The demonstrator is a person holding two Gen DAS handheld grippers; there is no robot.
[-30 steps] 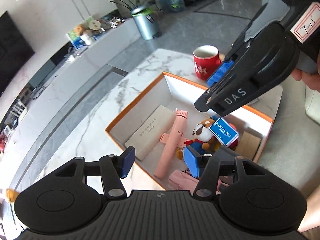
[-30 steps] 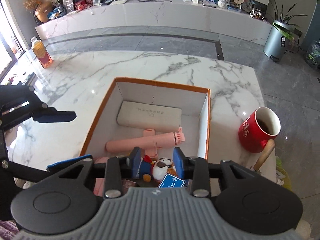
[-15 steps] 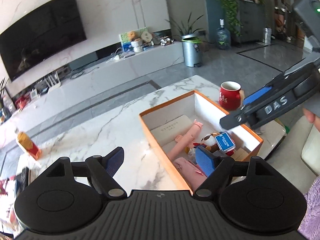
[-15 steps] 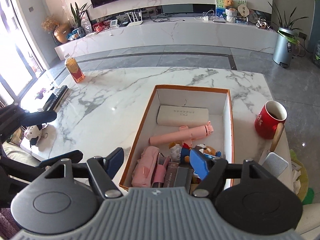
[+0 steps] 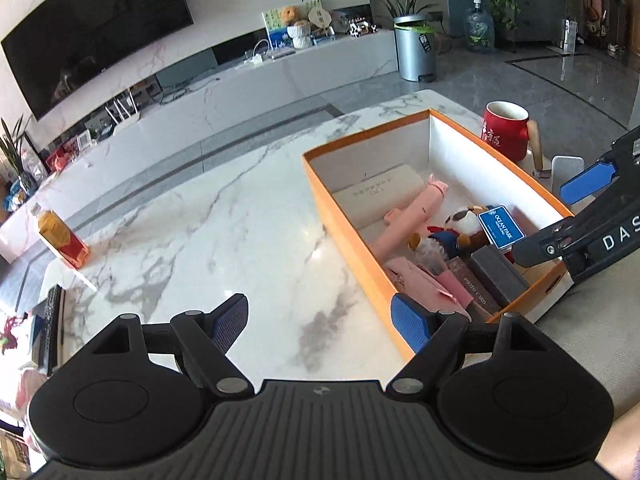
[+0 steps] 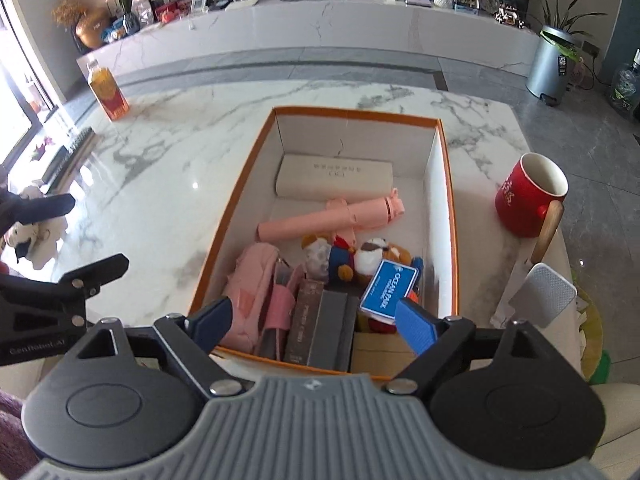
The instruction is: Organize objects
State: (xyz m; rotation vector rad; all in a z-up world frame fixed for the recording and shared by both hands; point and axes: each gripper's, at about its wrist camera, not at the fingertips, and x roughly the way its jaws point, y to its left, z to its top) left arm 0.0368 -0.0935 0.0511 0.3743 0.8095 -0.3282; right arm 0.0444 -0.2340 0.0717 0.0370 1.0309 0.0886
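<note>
Box (image 6: 448,184) crowded — bare marble (image 5: 224,216) alongside, left tongs (image 5: 320,324) released, right tongs (image 6: 310,322) opening, empty

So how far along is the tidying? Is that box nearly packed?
Mostly done, it seems: the orange-rimmed cardboard box already holds a cream rectangular case, a pink handheld fan, plush toys and a pink pouch. Nothing is in hand: the left gripper is open and empty, and the right gripper is opening, also empty. The red ceramic mug stands outside the box.
</note>
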